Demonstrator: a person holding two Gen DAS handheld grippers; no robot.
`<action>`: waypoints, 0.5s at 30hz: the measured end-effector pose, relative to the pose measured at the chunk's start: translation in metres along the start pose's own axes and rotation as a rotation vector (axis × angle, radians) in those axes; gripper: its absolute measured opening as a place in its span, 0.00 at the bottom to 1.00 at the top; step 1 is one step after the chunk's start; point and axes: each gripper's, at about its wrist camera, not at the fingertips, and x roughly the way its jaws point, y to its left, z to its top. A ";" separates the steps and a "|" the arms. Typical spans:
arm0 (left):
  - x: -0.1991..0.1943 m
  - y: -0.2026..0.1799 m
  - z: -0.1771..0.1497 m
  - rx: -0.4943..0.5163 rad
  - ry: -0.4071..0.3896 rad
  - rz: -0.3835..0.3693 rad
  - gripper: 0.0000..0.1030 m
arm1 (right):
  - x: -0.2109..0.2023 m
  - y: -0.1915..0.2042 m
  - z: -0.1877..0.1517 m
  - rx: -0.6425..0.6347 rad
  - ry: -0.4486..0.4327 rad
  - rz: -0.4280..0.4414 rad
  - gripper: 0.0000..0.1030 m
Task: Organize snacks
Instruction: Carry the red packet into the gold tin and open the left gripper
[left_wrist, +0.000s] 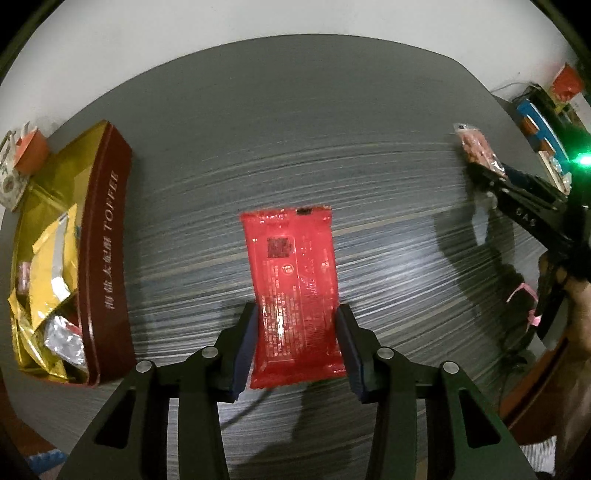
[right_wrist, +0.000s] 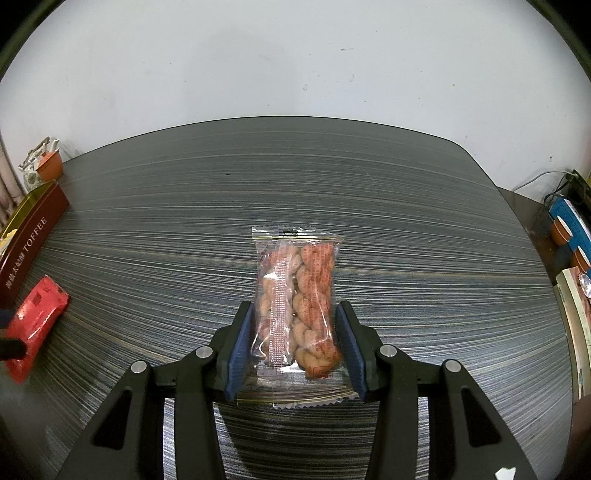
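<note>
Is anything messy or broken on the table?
Nothing looks broken or spilled. The only untidy spot is the toffee box at the table's left edge: its gold packets lie jumbled, crumpled and overlapping. The red packet and the clear twisted-snack packet each sit intact in a claw.

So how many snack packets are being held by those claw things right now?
2: a red packet in the left gripper, a clear twisted-pastry packet in the right gripper. More lie in the toffee box.

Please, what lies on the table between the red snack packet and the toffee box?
Nothing: in the left wrist view only bare striped table lies between the red packet and the toffee box.
</note>
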 end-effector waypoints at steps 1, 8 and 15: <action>0.003 0.001 0.000 -0.003 0.009 0.001 0.42 | 0.000 0.000 0.000 0.000 0.000 0.000 0.42; 0.008 0.003 0.008 -0.022 0.017 -0.014 0.49 | 0.000 0.000 0.000 0.000 0.000 0.000 0.42; 0.011 -0.001 0.022 -0.019 0.013 0.007 0.66 | 0.000 0.000 0.000 0.000 -0.001 -0.002 0.42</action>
